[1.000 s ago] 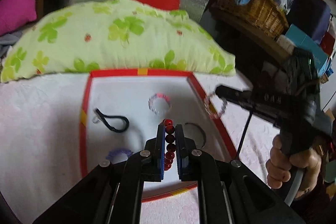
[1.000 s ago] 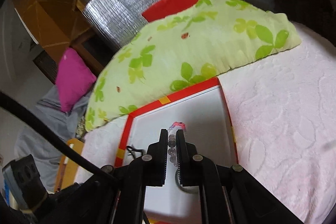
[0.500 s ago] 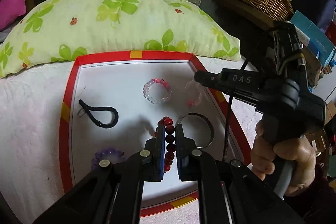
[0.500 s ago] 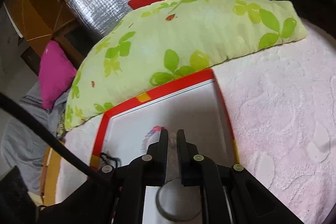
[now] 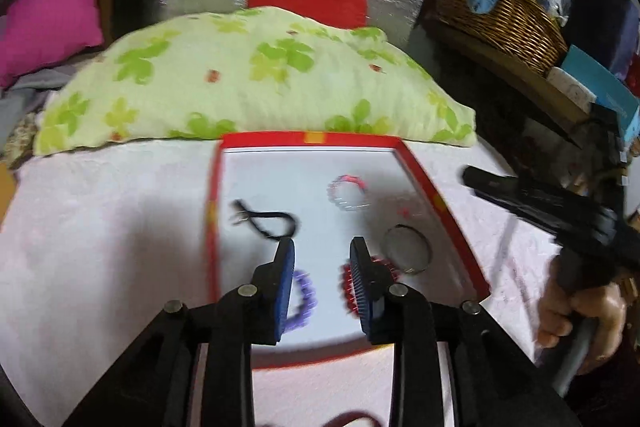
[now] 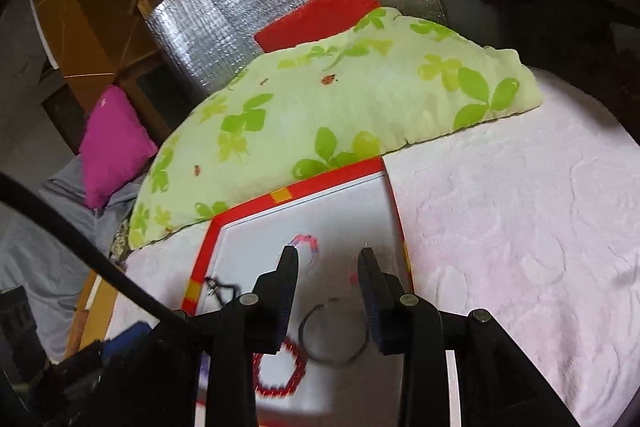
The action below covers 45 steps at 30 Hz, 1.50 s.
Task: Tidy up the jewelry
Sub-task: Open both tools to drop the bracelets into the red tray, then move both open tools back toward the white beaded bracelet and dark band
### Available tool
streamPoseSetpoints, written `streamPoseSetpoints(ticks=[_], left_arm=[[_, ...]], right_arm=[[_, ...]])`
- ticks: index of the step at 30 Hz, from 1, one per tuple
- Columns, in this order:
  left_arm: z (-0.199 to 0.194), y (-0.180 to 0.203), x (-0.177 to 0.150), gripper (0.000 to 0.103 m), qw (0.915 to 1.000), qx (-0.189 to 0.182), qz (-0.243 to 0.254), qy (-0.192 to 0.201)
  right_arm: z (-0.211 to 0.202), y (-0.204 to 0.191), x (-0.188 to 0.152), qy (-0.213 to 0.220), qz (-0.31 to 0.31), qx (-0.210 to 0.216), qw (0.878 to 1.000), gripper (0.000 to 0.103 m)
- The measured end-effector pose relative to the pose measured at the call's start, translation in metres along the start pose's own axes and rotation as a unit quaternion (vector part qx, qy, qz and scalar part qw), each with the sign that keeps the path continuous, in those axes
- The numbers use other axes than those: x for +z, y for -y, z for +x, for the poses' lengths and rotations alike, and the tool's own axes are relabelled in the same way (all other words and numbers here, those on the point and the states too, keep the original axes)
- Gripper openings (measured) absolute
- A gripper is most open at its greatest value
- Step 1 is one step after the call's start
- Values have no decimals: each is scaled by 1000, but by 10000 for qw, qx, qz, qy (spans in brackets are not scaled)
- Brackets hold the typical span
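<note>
1. Jewelry is lying spread over the white floor of a red-rimmed tray [image 5: 416, 174] that is sitting on a pale pink bedspread [image 6: 520, 227], with a green-leaf pillow [image 5: 248, 87] along its far edge.
2. A red bead bracelet [image 6: 280, 371] is lying flat as a closed ring near the tray's front; in the left view the left gripper's right finger is covering most of it.
3. A thin metal bangle [image 5: 408, 247] is resting just beside the red beads, toward the tray's right rim.
4. A purple bead bracelet [image 5: 306, 297] is sitting front-left, partly hidden behind the left gripper's left finger.
5. A clear bracelet with pink beads [image 5: 347, 193] is lying toward the far middle, and a black cord [image 5: 268, 221] with a small clasp is lying toward the left rim.
6. A faint pinkish smear is showing near the right rim; motion blur is making it too unclear to name.
7. The left gripper [image 5: 322, 251] is hanging over the tray's front with jaws that have just been opening; nothing is between them.
8. The right gripper [image 6: 328, 259] is likewise released, jaws just opened and gripping nothing, over the tray's right part.
9. A hand [image 5: 576, 319] is gripping the right tool's handle at the picture's edge, partly cut off.
</note>
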<state>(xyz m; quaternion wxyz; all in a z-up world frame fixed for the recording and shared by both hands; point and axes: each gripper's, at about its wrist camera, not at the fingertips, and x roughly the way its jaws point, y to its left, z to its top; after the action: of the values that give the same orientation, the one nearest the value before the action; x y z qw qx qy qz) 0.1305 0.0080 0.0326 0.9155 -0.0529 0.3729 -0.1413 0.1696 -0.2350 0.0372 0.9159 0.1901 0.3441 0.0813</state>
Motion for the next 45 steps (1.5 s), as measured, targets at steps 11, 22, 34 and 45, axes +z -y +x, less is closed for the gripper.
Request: streamPoseSetpoints(ticks=[11, 22, 34, 45], left_arm=[[-60, -34, -65, 34, 9981, 588, -147, 68], [-94, -36, -131, 39, 9952, 979, 27, -36], [-97, -29, -143, 43, 9922, 1198, 352, -17], [-95, -30, -143, 44, 9910, 1288, 361, -68]], right_arm=[[-75, -4, -65, -94, 3, 318, 9995, 34], [-94, -16, -150, -739, -206, 494, 9958, 34], [-81, -45, -169, -969, -619, 589, 9916, 34], [-69, -68, -177, -1079, -938, 547, 9882, 34]])
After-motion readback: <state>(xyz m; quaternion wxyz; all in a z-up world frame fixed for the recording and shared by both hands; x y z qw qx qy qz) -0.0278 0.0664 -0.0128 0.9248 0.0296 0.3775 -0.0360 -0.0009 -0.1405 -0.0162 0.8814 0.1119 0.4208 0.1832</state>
